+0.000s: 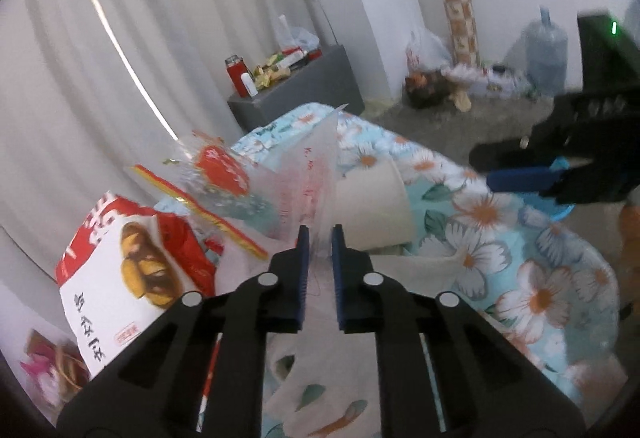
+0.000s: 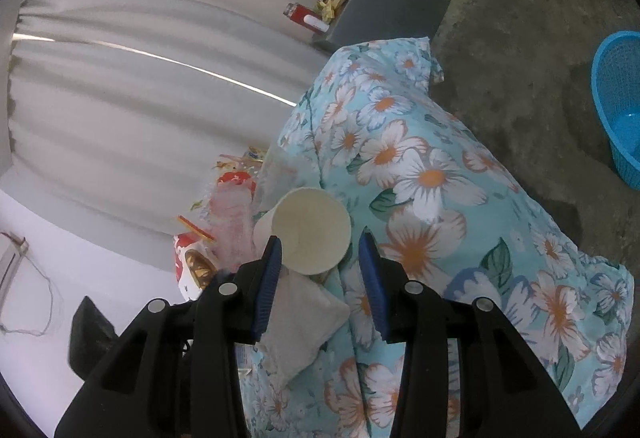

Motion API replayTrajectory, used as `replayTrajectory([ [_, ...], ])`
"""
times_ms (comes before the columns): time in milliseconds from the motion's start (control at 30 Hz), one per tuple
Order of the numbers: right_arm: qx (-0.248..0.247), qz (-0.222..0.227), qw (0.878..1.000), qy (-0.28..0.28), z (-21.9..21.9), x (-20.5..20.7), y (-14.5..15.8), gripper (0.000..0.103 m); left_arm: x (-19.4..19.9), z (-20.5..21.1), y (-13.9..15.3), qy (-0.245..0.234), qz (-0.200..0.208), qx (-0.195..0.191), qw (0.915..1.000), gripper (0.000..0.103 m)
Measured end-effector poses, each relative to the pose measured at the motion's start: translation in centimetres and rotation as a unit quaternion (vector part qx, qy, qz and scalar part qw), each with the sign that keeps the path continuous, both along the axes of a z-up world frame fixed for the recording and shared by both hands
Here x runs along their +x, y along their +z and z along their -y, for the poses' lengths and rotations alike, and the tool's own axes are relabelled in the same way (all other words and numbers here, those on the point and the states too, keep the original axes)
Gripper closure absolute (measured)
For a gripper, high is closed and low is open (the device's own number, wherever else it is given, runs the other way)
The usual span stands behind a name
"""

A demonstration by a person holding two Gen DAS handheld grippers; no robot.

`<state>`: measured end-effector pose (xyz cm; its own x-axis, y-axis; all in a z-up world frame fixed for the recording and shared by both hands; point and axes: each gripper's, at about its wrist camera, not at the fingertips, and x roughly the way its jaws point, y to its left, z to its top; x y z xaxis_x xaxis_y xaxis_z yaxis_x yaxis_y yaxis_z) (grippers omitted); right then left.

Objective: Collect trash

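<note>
The left gripper [image 1: 320, 234] pinched a translucent plastic bag [image 1: 308, 174] between nearly closed fingers; the right gripper [image 2: 320, 242] stood wide open, a paper cup [image 2: 310, 230] between its fingertips.

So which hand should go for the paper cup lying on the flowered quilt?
Probably the right. Its tool is open, with the paper cup just beyond its fingertips, while the left tool is nearly closed around a clear plastic bag.

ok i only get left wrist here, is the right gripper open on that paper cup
observer: yes, the right gripper is open, with the paper cup just ahead, its mouth facing the gripper
operator: anything in the cup
observer: it looks empty inside
operator: where's the bin
observer: the blue basket sits on the bare floor, right of the floral quilt and apart from it
</note>
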<state>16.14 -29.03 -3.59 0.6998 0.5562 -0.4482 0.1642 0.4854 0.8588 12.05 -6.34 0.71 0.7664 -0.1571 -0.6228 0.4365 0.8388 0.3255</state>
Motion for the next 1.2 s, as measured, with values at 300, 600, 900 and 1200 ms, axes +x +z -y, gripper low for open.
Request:
replayTrajectory([
  [300, -0.056, 0.018, 0.998, 0.034, -1.8, 3.2, 4.3, 0.063, -1.6, -6.2, 3.3, 0.012, -0.012, -0.168, 0.9856, 0.098],
  [600, -0.098, -0.045, 0.991, 0.084, -4.1, 12.7, 4.0, 0.065, -4.5, -9.4, 4.3, -0.003, 0.011, -0.254, 0.9672, 0.099],
  [900, -0.144, -0.102, 0.977, 0.119, -6.3, 17.1, 1.5, 0.097, -4.8, -11.1, 5.2, -0.015, 0.024, -0.297, 0.9543, 0.099],
  [1200, -0.150, -0.056, 0.986, 0.043, -3.7, 14.3, 3.4, 0.097, -5.3, -10.9, 6.0, -0.026, 0.035, -0.312, 0.9489, 0.099],
])
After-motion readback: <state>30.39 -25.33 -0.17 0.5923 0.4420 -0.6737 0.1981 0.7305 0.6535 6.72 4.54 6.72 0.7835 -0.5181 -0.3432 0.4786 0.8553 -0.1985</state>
